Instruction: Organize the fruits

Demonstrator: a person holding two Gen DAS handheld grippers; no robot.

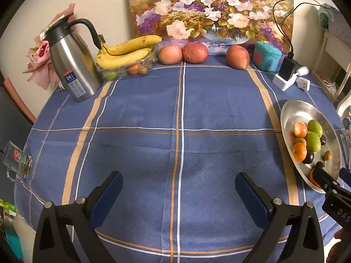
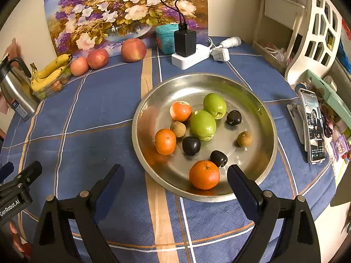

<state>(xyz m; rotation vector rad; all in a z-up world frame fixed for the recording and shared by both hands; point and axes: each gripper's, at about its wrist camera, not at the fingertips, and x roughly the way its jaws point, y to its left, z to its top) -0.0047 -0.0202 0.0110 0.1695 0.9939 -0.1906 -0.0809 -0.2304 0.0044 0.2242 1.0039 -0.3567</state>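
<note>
A round metal plate (image 2: 151,100) holds three oranges (image 2: 204,174), two green fruits (image 2: 203,125), dark plums (image 2: 191,146) and small brown fruits (image 2: 244,139). The plate also shows at the right in the left wrist view (image 1: 291,111). My right gripper (image 2: 175,175) is open and empty, low over the plate's near rim beside the nearest orange. My left gripper (image 1: 178,183) is open and empty over the blue cloth. Bananas (image 1: 129,50) lie on a clear tray (image 1: 131,69) of small fruits at the back left. Three apples (image 1: 195,52) sit along the wall.
A steel jug (image 1: 70,63) stands at the back left, a glass mug (image 1: 16,160) at the left edge. A teal box (image 1: 266,55), a charger on a white dock (image 1: 285,74) with cables sit back right. A phone on a stand (image 2: 312,127) is right of the plate.
</note>
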